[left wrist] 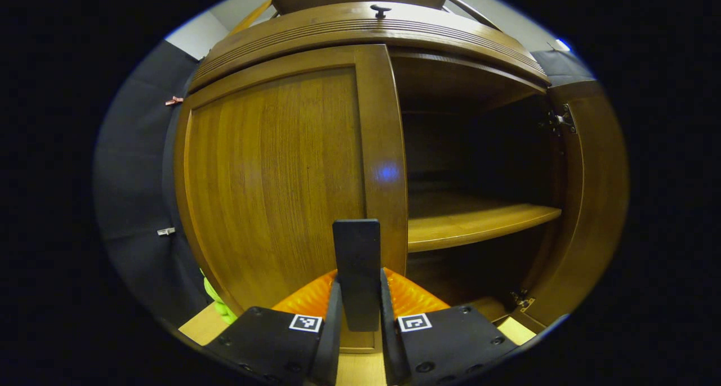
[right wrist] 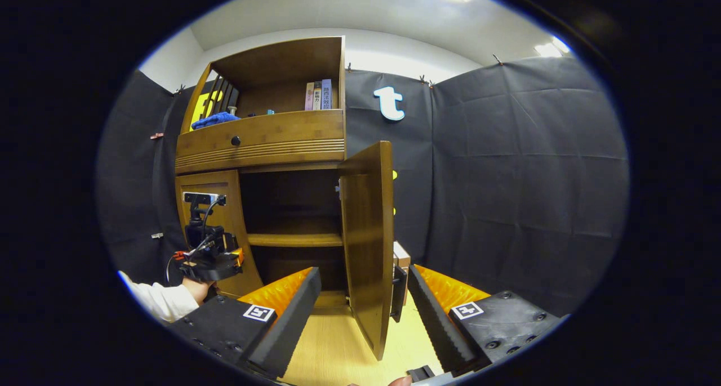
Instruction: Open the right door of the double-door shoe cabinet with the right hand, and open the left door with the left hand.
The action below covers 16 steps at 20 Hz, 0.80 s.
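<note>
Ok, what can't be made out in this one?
- Left gripper view: the lower end of the left door handle is hidden between the fingers of the left gripper.
- Left gripper view: the cabinet interior is too dark to tell its contents.
- Right gripper view: the right door, seen edge-on, covers most of the right door handle.
- Right gripper view: the book spines are too small to read.

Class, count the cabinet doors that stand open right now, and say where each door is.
1. The right door is swung wide open; the left door remains closed, its handle between the left gripper's fingers.
</note>
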### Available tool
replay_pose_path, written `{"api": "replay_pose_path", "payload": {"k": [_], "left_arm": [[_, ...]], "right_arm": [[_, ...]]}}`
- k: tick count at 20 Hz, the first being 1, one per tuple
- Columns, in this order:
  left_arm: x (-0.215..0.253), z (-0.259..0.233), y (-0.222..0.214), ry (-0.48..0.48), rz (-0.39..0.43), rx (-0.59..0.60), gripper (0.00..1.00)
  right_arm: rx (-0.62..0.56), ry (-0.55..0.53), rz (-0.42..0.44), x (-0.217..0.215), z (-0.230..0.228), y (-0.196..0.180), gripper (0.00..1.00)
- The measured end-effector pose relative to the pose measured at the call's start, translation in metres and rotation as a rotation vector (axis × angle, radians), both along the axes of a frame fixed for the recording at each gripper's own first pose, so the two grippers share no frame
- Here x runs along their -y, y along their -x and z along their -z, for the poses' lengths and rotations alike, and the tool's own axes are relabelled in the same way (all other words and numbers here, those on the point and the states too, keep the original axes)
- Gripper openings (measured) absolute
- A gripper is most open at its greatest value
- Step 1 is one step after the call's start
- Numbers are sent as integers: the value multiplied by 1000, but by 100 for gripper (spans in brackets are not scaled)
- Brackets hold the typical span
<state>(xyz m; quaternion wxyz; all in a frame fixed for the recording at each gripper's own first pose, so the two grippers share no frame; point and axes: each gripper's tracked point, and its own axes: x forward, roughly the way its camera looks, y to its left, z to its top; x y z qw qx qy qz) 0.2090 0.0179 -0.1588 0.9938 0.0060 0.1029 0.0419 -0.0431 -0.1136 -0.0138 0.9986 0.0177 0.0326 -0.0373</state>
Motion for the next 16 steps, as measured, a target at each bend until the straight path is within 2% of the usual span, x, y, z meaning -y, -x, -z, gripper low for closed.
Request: {"api": "replay_pose_path", "payload": {"k": [4,6,7,8,9,16], "left_arm": [[0,-3,18,-14,10,-3,31],[-4,-4,34,-1,10,-2,31],[-5,-4,43,5,13,-1,31],[-7,-5,51,7,18,-4,31],[-8,-6,60,7,23,-5,30],[-31,-10,119,0,30,-15,30]], "right_arm": [[-5,4,-28,-12,2,0,95],[-6,7,-48,-20,2,0,98],[-6,8,-58,-24,2,0,95],[-6,10,-69,-28,2,-1,98],[-8,13,-80,-33,2,-1,95],[-12,18,-148,-70,5,-6,95]]}}
